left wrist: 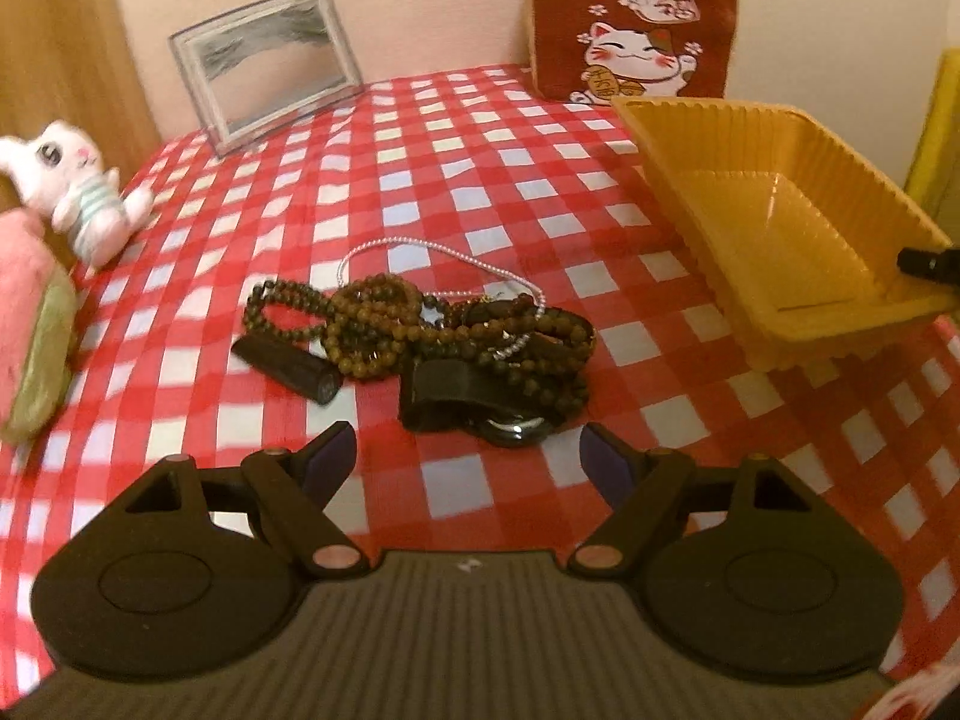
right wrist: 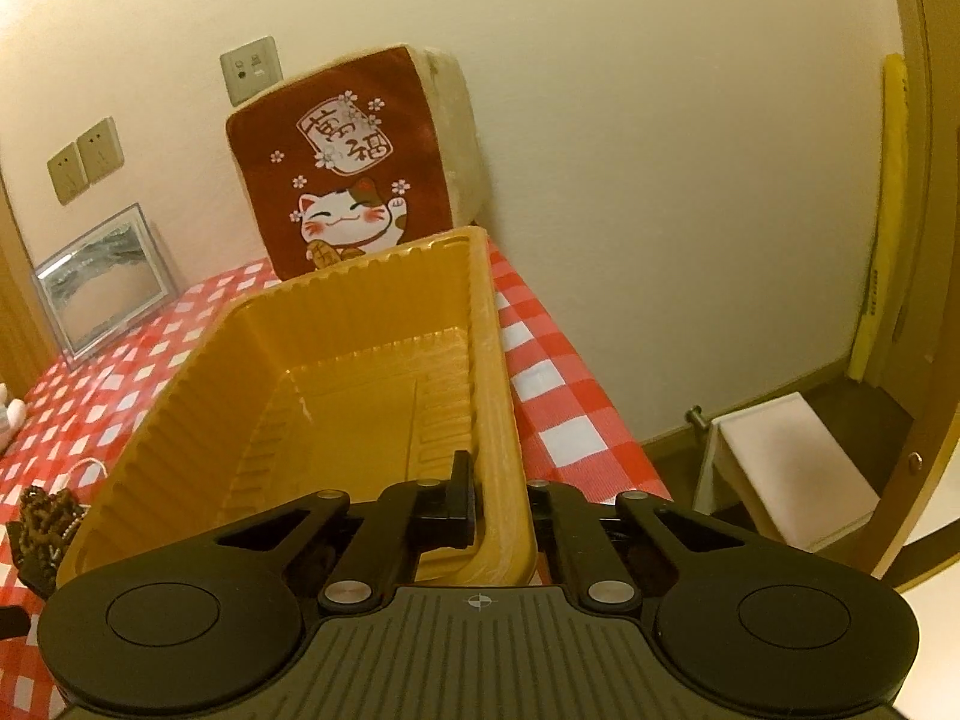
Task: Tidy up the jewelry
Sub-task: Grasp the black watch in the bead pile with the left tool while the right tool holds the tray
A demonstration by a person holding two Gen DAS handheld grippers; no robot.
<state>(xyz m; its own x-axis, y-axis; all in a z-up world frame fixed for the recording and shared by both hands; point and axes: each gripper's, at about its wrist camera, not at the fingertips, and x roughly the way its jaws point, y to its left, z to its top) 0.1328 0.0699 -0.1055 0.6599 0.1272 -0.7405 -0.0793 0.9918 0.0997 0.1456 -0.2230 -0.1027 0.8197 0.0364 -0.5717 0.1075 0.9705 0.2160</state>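
In the left wrist view, the left gripper [left wrist: 468, 450] is hovering with its jaws spread wide and nothing between them, just short of the jewelry pile [left wrist: 420, 336] lying on the checked tablecloth [left wrist: 420, 138]. The pile is tangling brown bead strands, a thin pearl chain [left wrist: 444, 252] and a dark cylindrical piece [left wrist: 288, 369] together. The yellow tray [left wrist: 780, 228] is sitting tilted at the right, one edge lifted off the cloth. In the right wrist view, the right gripper [right wrist: 501, 504] is clamping the tray's near right wall [right wrist: 501, 420], one finger inside and one outside, with the tray interior empty. Risks from here: a wide-jaw grab into the pile is likely to snag several interlinked strands at once, dragging the chain or dropping pieces on the way to the tray. The thin ribbed plastic wall is liable to flex or slip from the pinch, letting the tilted tray drop or twist as items are landing in it.
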